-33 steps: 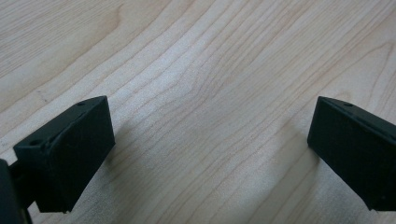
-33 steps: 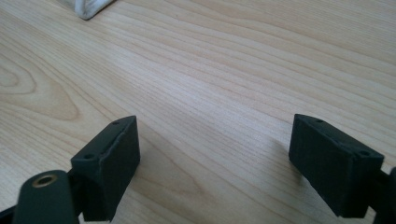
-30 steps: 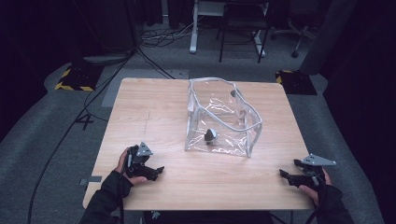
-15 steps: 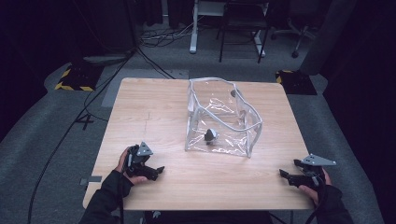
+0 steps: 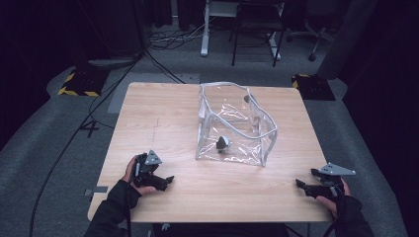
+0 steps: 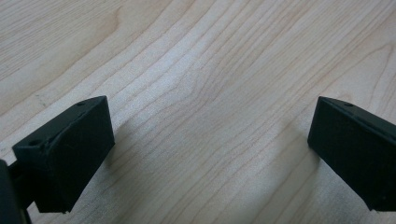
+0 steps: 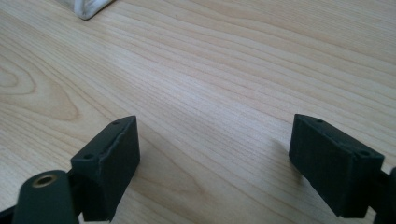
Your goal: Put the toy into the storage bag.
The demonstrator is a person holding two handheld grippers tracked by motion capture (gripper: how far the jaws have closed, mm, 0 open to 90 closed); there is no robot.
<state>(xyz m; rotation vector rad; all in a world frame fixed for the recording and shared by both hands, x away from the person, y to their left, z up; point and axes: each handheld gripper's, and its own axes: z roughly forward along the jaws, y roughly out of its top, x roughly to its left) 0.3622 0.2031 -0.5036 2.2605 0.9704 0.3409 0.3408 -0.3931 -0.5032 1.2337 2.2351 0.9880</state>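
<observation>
I take the work ahead to be the clear plastic bag [image 5: 236,126], which stands open-topped on the table [image 5: 163,113] a little right of centre and toward the far edge, its near wall facing me. A small dark object [image 5: 222,143] sits low inside it, close to that near wall. Neither tool is on it yet, so I judge the step in hand to be the approach.

To do that well, I would bring both grippers in level and from the near side, one to each of the bag's near corners, and take the stiff pale rim rather than the slack film, which would likely crumple and slide. I would go slowly, since the bag looks light enough to skid on the wood if nudged.

My left gripper [image 5: 165,181] rests near the near left corner of the table, well apart from the bag. In the left gripper view its jaws stand wide apart, with bare wood grain between them and nothing held. My right gripper [image 5: 302,186] lies at the near right corner, at the table's edge. In the right gripper view its jaws are likewise spread wide and empty, and a pale corner of the bag shows at the top left
</observation>
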